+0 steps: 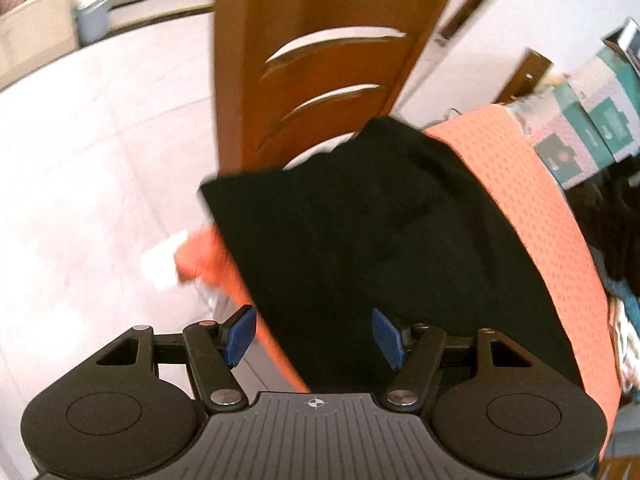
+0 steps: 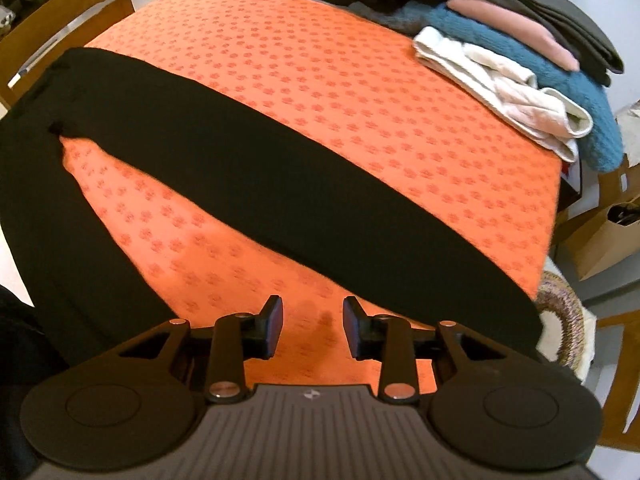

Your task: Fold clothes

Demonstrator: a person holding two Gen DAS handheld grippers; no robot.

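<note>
Right gripper (image 2: 313, 326): jaws parted, holding nothing, above the tabletop's near edge between the two trouser legs.
Left gripper (image 1: 314, 336): jaws spread wide, empty, over the waist end of the garment.
Black trousers (image 2: 280, 184): spread flat on the orange patterned cloth (image 2: 340, 80), legs splayed, waist at the left edge; judged laid out ready for folding.
Folded pile (image 2: 520, 60): stacked at the far right corner, kept clear.
Wooden chair (image 1: 320, 60): beyond the left edge.
Writing: none legible.

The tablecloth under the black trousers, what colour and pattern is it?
The tablecloth is orange with rows of small darker flower-like motifs, clearest in the right wrist view.
</note>
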